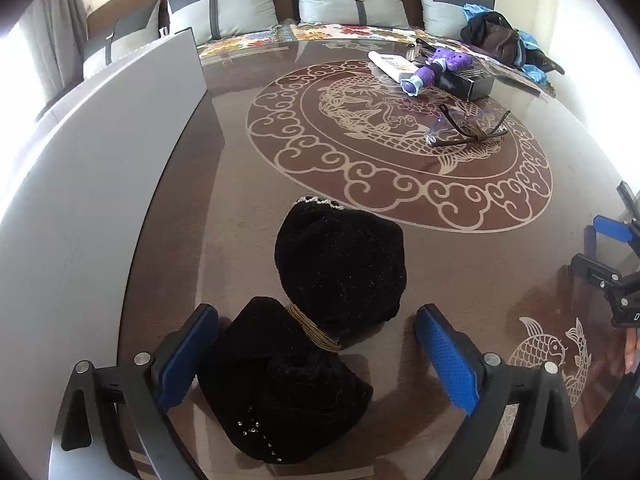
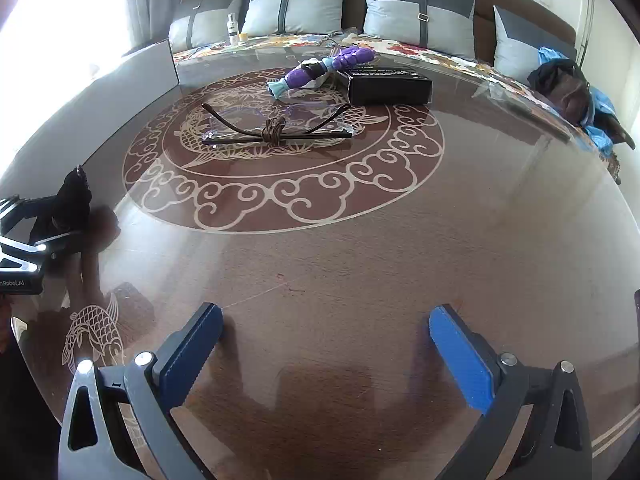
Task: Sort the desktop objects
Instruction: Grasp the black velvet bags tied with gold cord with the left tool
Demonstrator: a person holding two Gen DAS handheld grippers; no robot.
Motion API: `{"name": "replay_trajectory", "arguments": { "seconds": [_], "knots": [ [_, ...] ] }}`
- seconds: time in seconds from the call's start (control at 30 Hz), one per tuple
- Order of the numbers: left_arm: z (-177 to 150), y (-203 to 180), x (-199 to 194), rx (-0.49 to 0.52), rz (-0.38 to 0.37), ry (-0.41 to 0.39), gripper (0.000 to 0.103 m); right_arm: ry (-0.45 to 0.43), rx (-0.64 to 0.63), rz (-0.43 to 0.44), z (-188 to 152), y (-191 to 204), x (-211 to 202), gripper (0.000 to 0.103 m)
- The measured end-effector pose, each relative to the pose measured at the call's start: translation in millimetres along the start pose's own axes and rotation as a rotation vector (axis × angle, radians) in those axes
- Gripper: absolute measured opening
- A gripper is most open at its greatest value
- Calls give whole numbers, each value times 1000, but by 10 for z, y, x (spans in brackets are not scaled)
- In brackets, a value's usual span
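From our left wrist camera, the left gripper [image 1: 316, 364] has its jaws spread wide around a black velvet bow [image 1: 312, 320] lying on the desk [image 1: 460, 264]; the left pad looks to be brushing the fabric, the right pad stands apart. Far right, eyeglasses [image 1: 466, 130], a purple toy [image 1: 434, 68], a white tube [image 1: 390, 64] and a black box [image 1: 468, 82] sit close together. The right gripper [image 1: 608, 256] peeks in at the right edge.

Over to our right wrist camera: the right gripper [image 2: 326, 346] hangs wide open over bare desk [image 2: 360, 264], holding nothing. Eyeglasses [image 2: 276, 128] lie far ahead, purple toy [image 2: 320, 66] and black box [image 2: 390, 84] beyond. The bow [image 2: 74, 200] shows far left.
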State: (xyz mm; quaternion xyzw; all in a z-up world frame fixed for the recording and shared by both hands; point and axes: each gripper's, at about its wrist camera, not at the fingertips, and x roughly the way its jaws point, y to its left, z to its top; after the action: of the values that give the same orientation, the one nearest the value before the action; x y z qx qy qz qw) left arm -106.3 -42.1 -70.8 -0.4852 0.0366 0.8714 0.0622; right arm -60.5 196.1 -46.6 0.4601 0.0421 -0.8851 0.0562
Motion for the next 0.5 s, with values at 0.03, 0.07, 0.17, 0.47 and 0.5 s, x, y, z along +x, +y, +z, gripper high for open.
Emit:
{"name": "replay_trajectory", "arguments": {
  "seconds": [0.03, 0.07, 0.17, 0.47, 0.5],
  "knots": [
    [-13, 4, 3, -1, 0, -9, 103, 0, 0, 0, 0, -1, -1, 103],
    [-26, -7, -1, 5, 2, -21, 103, 0, 0, 0, -1, -1, 1, 103],
    [-53, -8, -9, 1, 0, -44, 103, 0, 0, 0, 1, -4, 0, 103],
    [-56, -4, -11, 0, -5, -52, 103, 0, 0, 0, -2, -5, -3, 103],
    [-55, -4, -11, 0, -6, -52, 103, 0, 0, 1, -2, -6, -3, 103]
  ]
}}
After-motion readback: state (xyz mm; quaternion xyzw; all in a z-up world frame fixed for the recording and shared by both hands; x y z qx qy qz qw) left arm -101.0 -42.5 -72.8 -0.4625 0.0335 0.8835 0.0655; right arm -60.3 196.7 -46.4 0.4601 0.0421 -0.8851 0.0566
